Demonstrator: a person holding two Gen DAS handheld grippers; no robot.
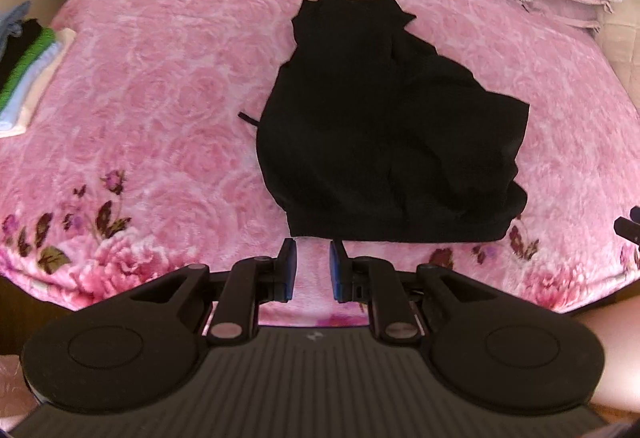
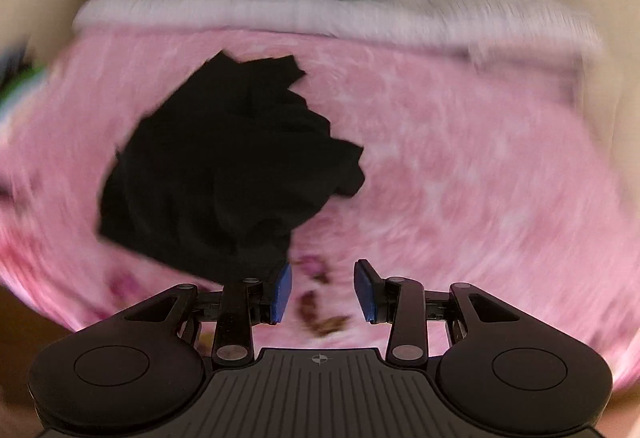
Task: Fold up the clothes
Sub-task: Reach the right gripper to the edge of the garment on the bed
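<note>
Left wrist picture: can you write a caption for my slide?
Open left hand-held gripper hovers by the near hem of a black garment on a pink floral blanket.

I see both grippers, left gripper [image 1: 312,266] and right gripper [image 2: 323,290], as matte black linkages with blue pads [image 1: 289,270], silver pivot screws, ribbed housings.

Black garment [image 2: 224,174] (crumpled) beyond parted right tongs [image 2: 322,288].

soft even light, fisheye-bent edges, left view sharp, right view motion-blurred
</note>
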